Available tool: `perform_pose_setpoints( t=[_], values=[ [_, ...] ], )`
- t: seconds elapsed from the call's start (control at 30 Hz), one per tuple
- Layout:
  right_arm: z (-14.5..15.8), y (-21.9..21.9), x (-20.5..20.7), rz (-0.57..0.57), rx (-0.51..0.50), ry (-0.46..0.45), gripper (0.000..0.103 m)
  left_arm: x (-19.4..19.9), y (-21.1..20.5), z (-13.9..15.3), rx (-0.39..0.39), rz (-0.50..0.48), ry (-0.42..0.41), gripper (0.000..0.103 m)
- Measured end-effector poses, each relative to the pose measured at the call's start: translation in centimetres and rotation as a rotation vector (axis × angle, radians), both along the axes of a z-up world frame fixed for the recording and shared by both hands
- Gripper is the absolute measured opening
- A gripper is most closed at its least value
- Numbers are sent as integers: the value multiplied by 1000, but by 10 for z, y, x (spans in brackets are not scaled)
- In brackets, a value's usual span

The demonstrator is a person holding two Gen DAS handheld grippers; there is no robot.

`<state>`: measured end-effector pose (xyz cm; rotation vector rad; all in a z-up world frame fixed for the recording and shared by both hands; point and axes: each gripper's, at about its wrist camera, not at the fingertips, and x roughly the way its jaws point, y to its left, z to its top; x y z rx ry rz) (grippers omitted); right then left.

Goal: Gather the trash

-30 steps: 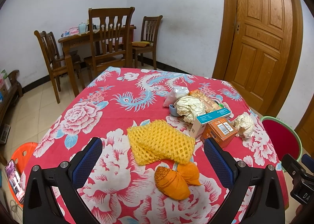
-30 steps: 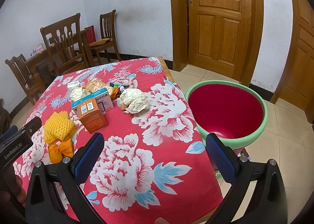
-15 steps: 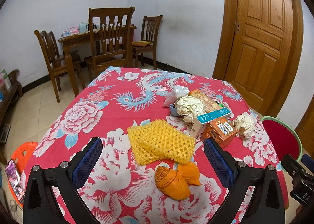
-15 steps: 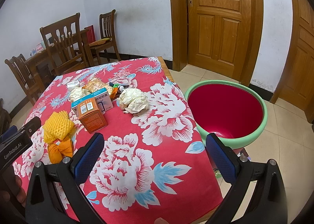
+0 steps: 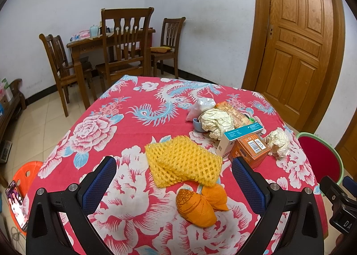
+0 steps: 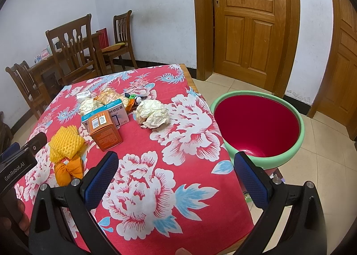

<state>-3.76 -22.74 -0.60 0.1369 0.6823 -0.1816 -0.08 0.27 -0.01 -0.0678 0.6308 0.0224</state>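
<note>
Only in the right wrist view: whole red basin (image 6: 256, 125) with green rim, off the table's edge. On the floral tablecloth (image 5: 107, 134): yellow foam net (image 5: 183, 161), orange pouch (image 5: 196, 208), orange box (image 5: 250, 150), crumpled paper (image 6: 154, 114). Left gripper (image 5: 174, 185) and right gripper (image 6: 176, 179) spread wide, empty. Unchanged from a second ago.

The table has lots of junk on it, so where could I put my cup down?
Bare cloth lies left of the yellow foam net, toward the far corner of the table. More lies between the crumpled paper and the basin. Around the orange box it is crowded.
</note>
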Motion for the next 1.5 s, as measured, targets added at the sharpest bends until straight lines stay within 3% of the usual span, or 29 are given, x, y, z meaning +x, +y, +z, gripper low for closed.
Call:
perform_pose_setpoints(
  t=[0.67, 0.83, 1.27, 1.5],
  values=[
    [-5, 1, 5, 5, 0, 6, 102, 9, 9, -6, 1, 9, 40, 102],
    [-18, 8, 20, 25, -4, 20, 102, 21, 19, -9, 9, 26, 73, 102],
    [-11, -7, 78, 91, -20, 115, 102, 59, 58, -30, -19, 104, 192, 102],
    [-20, -8, 107, 111, -33, 159, 102, 62, 50, -36, -55, 40, 223, 102]
  ],
)
